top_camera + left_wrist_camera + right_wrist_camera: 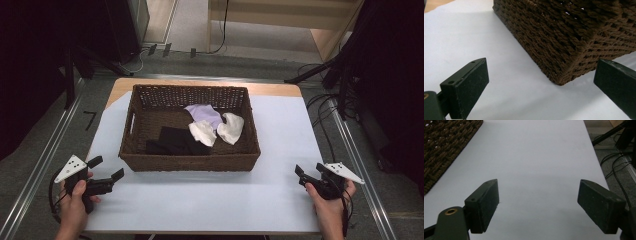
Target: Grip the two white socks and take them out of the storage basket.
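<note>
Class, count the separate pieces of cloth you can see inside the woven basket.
4: a lilac cloth at the back, two white pieces in front of it, a black cloth at the left. More may lie underneath.

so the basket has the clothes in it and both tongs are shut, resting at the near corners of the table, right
Not quite: both tongs are open, not shut. The left tongs and right tongs show wide, empty gaps in their own gripper views. The clothes do lie in the basket.

The left gripper [541, 85] hangs low over the white table [461, 35], its two black jaws spread wide with nothing between them. Just ahead sits the near corner of a brown woven basket [564, 37], its wall running off to the upper left.
</note>
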Available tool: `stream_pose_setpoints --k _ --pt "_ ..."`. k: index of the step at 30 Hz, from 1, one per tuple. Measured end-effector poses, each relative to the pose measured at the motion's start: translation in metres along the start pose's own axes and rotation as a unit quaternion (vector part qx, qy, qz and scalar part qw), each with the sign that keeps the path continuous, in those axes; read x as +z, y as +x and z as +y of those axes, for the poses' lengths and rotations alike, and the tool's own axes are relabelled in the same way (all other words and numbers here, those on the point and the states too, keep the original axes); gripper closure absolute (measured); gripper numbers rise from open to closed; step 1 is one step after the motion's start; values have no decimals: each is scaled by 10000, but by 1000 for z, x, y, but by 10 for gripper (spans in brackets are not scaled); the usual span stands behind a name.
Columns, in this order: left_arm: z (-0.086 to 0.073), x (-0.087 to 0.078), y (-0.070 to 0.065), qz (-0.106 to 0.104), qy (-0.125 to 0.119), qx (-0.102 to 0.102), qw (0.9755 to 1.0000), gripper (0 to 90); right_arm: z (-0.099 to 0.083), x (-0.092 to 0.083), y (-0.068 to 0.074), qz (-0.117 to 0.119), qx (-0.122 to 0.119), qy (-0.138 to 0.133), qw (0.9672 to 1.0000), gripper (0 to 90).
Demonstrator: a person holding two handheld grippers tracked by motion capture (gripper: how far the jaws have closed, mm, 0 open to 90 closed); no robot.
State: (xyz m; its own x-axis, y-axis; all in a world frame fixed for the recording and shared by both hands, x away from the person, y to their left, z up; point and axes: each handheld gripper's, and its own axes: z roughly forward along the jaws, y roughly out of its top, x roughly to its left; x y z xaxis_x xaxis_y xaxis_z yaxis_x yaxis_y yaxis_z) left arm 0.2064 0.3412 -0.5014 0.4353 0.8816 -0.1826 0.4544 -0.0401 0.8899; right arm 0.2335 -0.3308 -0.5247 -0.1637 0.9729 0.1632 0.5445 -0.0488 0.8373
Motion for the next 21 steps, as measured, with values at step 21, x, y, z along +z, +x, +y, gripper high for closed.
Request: stream_pose_setpoints --k 21 --pt "0 0 0 -22 57 43 10000 8 59 26 30 564 -1840 1989 9609 234"
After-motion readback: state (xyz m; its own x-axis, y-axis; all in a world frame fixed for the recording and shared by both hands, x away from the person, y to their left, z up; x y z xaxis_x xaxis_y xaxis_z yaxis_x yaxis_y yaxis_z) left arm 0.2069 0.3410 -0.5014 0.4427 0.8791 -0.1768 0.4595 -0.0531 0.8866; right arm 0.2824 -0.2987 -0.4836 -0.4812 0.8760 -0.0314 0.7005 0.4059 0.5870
